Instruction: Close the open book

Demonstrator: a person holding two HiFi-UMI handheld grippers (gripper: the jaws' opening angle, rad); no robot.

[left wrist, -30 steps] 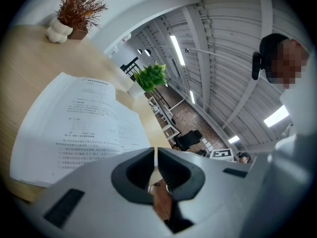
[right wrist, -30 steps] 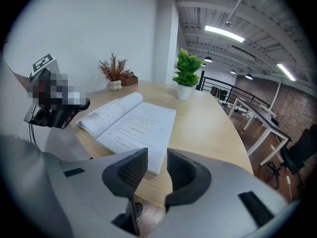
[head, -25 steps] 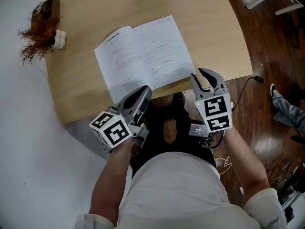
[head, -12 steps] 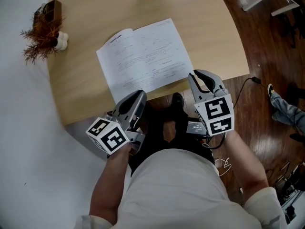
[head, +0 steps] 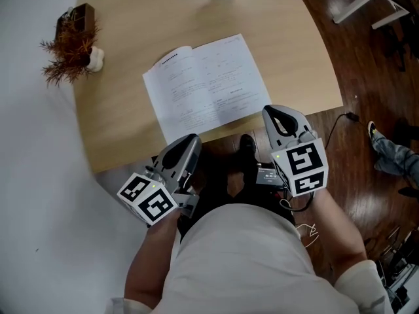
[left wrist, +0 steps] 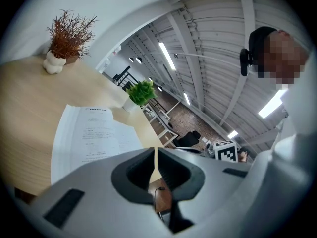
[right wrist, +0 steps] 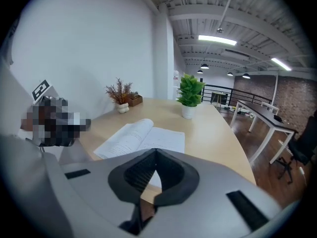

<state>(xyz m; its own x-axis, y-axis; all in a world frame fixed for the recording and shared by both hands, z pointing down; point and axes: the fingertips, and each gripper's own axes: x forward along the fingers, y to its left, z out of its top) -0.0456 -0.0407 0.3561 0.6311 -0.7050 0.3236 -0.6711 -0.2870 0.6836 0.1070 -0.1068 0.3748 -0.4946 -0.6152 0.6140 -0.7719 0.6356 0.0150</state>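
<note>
While the open book [head: 206, 87] lies flat on the table [head: 124, 136] at twelve o'clock, left gripper [head: 188, 140] and right gripper [head: 275, 114] hover short of its near edge, jaws together and empty, the right's just closed, likely readying a flip.

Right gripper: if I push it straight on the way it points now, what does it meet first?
Probably the book, at its right page's near corner by the edge of the table, though depth is unclear. The right gripper has just closed its jaws, with nothing between them.
</note>
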